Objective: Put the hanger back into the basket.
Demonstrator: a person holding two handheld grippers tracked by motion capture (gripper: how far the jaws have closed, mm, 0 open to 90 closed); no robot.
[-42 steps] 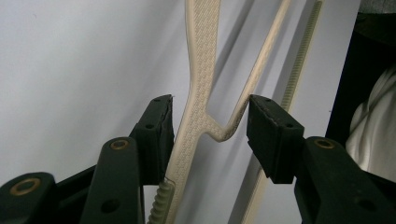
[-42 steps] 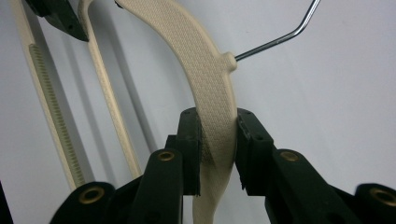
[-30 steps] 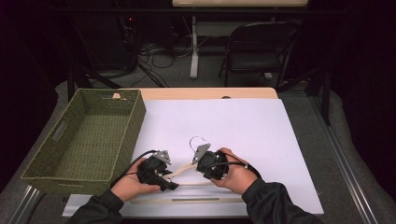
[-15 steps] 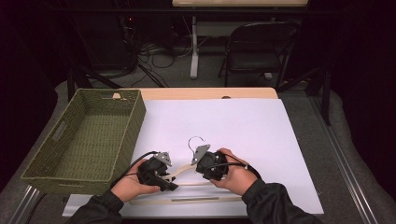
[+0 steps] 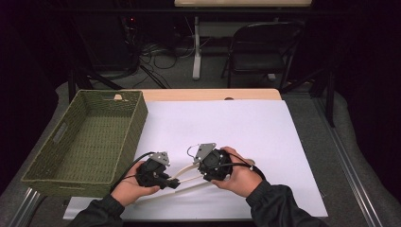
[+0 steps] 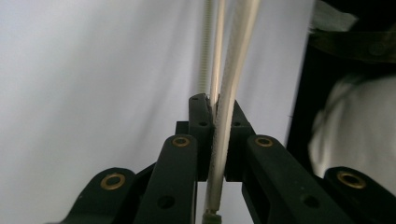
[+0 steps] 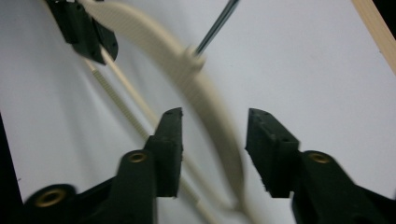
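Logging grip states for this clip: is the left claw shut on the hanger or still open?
Shut on the hanger. The left claw has just been closing; in its own view both pads press the cream arm between them.

Each hand-held gripper is a black unit. The left hand-held gripper (image 5: 176,182), nearest the green woven basket (image 5: 85,142), carries a grey three-cornered plate on top and trails a black cable that loops toward the basket's near wall. The right hand-held gripper (image 5: 204,171), farther from the basket, has the same grey plate and a thin black cable across its body. In the gripper views, the jaw linkages are matte black bars with brass-coloured pivot bushings (one per arm joint) and small recessed screw holes; the finger pads (image 7: 170,140) are squared black blocks. The person wears dark long sleeves (image 5: 279,208), cuffs ending at the wrists.
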